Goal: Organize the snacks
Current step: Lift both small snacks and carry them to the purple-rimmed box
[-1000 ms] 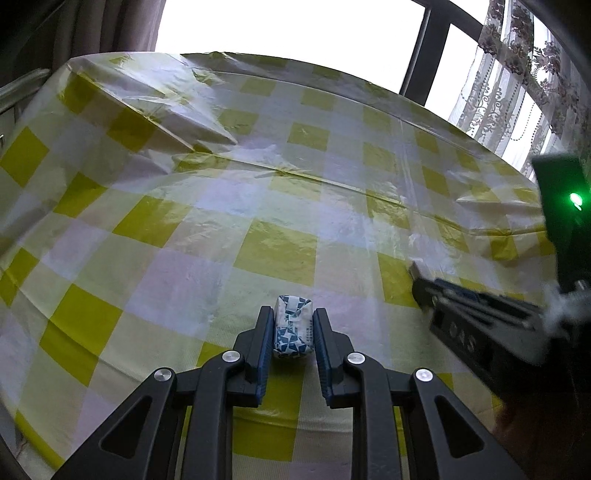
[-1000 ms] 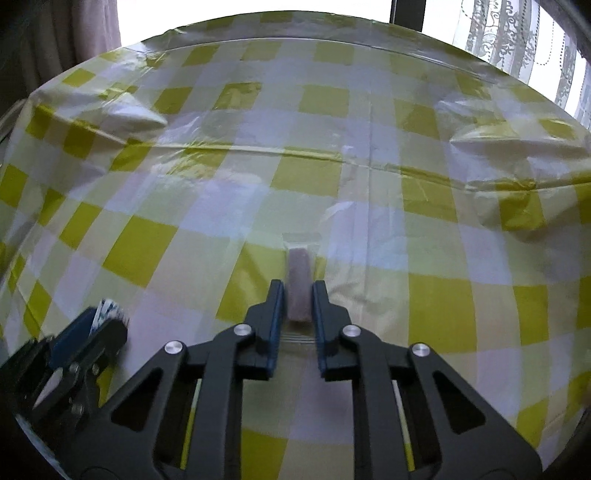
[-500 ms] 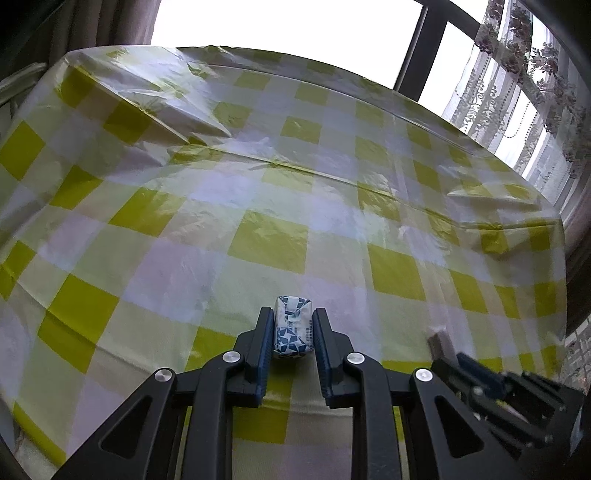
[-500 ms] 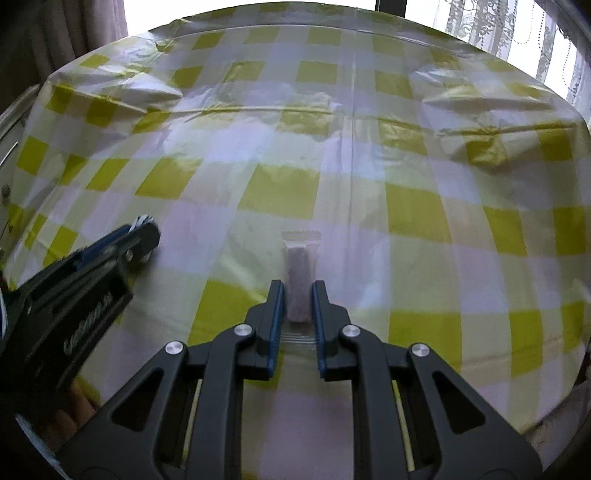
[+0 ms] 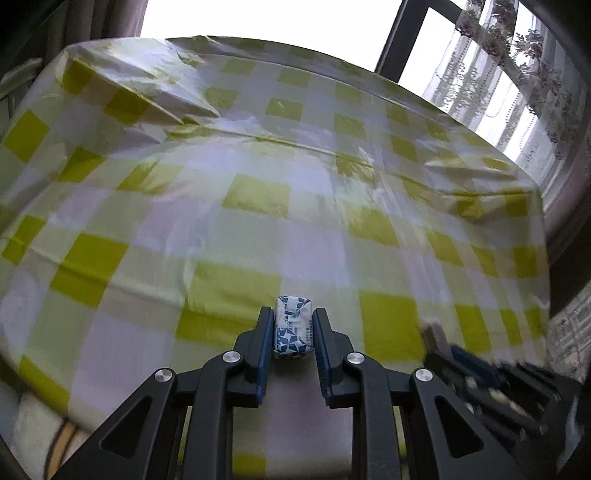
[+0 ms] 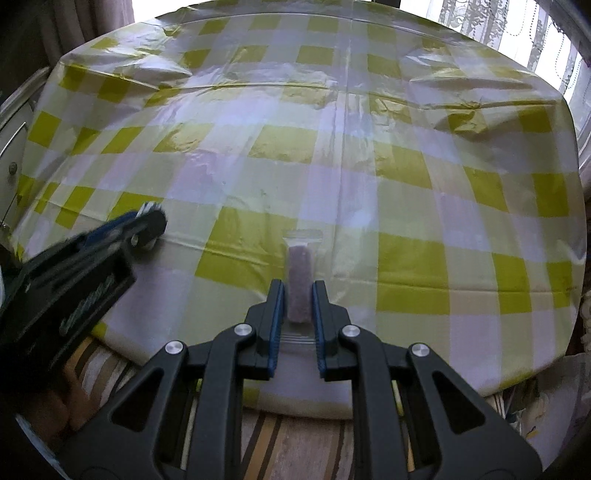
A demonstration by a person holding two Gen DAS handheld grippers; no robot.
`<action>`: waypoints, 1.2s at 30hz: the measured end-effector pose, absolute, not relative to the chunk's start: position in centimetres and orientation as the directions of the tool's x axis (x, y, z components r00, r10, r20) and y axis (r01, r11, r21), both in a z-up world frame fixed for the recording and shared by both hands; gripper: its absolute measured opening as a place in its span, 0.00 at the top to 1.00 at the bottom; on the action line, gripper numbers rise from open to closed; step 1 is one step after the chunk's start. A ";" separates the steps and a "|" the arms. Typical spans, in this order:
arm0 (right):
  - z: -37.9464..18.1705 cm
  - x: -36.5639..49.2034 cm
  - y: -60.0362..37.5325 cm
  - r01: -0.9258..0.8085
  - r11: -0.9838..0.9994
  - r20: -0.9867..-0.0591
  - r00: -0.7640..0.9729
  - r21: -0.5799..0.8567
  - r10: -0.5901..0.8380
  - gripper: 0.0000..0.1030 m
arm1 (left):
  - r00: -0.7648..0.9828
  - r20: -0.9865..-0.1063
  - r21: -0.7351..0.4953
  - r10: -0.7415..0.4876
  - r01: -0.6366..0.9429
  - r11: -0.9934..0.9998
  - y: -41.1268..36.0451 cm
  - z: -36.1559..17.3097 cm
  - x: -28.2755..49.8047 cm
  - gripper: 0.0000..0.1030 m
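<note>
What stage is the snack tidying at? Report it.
Done: nothing shows as placed; no snack or container lies on the checked tablecloth. In hand: the left tongs are shut on a blue-and-white wrapped snack; the right tongs are shut on a clear-wrapped purplish bar. Left: setting both down somewhere.

Each camera sits on its gripper, looking forward and steeply down along the fingers at the checked table [image 5: 258,192], close above its near edge. The left view faces the far window [image 5: 258,18]; the right gripper [image 5: 436,336] shows at its lower right. The right view takes in the same table [image 6: 406,166], with the left gripper [image 6: 151,221] at its left
</note>
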State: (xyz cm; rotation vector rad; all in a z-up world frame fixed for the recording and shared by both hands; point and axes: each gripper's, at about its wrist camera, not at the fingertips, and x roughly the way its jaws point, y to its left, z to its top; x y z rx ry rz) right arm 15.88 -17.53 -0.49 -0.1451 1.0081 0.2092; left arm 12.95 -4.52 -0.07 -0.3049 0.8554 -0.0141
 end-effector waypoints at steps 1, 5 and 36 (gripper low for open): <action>-0.5 15.8 -17.7 -0.239 0.971 -0.848 0.518 -0.017 0.112 0.83 | 0.656 -0.740 -0.280 -0.147 -0.102 0.955 -4.5 -0.1 12.5 0.79; -0.6 15.7 -17.9 -0.235 0.972 -0.842 0.526 -0.007 0.121 0.82 | 0.648 -0.744 -0.271 -0.159 -0.075 0.960 -4.8 -0.1 11.6 0.78; -0.7 15.5 -19.0 -0.167 0.986 -0.822 0.563 -0.007 0.089 0.47 | 0.640 -0.768 -0.043 0.023 -0.087 0.995 -7.6 0.0 12.0 0.55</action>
